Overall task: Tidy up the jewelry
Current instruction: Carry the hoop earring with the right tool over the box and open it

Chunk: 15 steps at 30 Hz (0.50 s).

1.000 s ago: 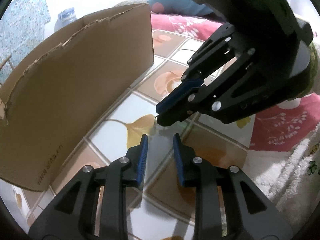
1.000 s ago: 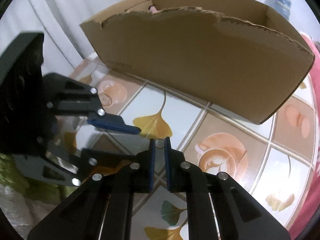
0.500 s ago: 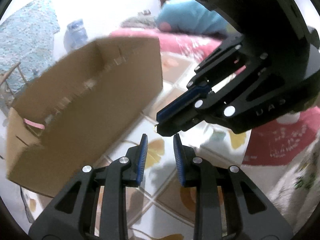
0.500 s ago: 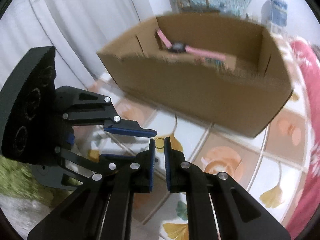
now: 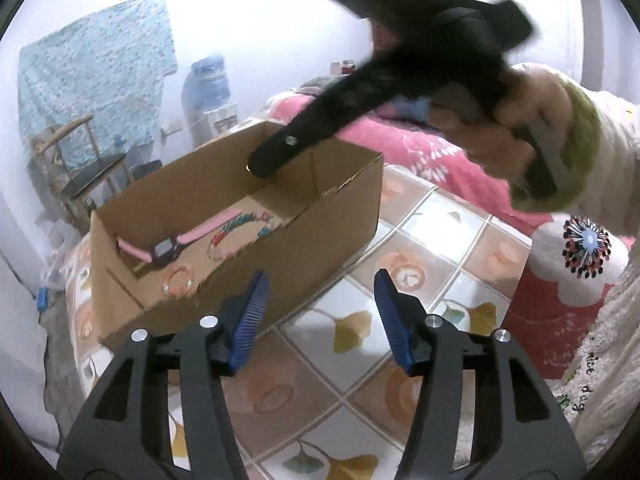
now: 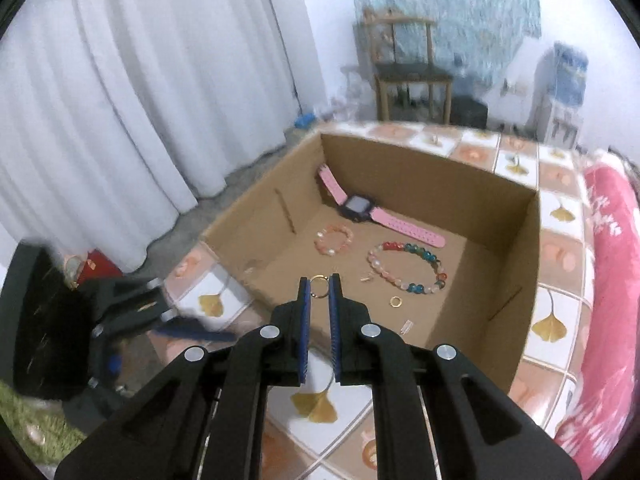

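Overhead, ring (image 6: 319, 287) clears box rim (image 6: 256, 288).

- A small thin gold ring (image 6: 319, 287) stood upright, pinched at its sides above the near edge of an open brown cardboard box (image 6: 256, 220).
- A pink-strapped watch with a dark purple square case (image 6: 359, 207) lay flat along the box's far wall.
- A small bracelet of pale pink and white beads (image 6: 334, 240) lay just in front of it.
- A larger bracelet of pink, red, green and blue beads (image 6: 408, 266) lay beside that.
- Another small gold ring (image 6: 395, 301) lay flat near the larger bracelet.
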### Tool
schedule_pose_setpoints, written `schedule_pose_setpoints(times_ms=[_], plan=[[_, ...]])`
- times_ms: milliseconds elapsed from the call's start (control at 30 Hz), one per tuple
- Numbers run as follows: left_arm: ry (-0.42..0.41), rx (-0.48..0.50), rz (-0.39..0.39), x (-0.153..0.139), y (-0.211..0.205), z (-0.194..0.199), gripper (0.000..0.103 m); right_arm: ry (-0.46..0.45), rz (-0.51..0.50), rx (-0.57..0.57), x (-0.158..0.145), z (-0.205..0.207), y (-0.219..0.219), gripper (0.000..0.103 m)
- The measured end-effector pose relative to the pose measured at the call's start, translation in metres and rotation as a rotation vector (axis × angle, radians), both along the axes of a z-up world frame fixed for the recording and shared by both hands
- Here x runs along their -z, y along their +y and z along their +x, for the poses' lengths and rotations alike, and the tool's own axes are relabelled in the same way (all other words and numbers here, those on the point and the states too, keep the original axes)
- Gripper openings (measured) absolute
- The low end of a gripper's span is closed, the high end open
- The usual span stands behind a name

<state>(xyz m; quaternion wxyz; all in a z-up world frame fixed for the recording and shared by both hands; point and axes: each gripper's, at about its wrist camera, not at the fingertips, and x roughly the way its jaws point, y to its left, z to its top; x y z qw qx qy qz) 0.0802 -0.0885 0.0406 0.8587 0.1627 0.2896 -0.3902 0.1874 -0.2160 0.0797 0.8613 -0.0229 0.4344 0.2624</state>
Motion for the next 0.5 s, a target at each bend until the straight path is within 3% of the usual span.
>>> schedule_pose_setpoints(times_ms=[267,500], plan=[[0.059,-0.087,-0.027,0.012,0.021,0.011,0.059,0.266,-0.109,0.043,0.043,0.050,0.006,0.009],[0.064,-0.122,-0.032,0.009,0.027,0.018,0.060,0.286,-0.074,0.093,0.048,0.054,-0.006,0.010]])
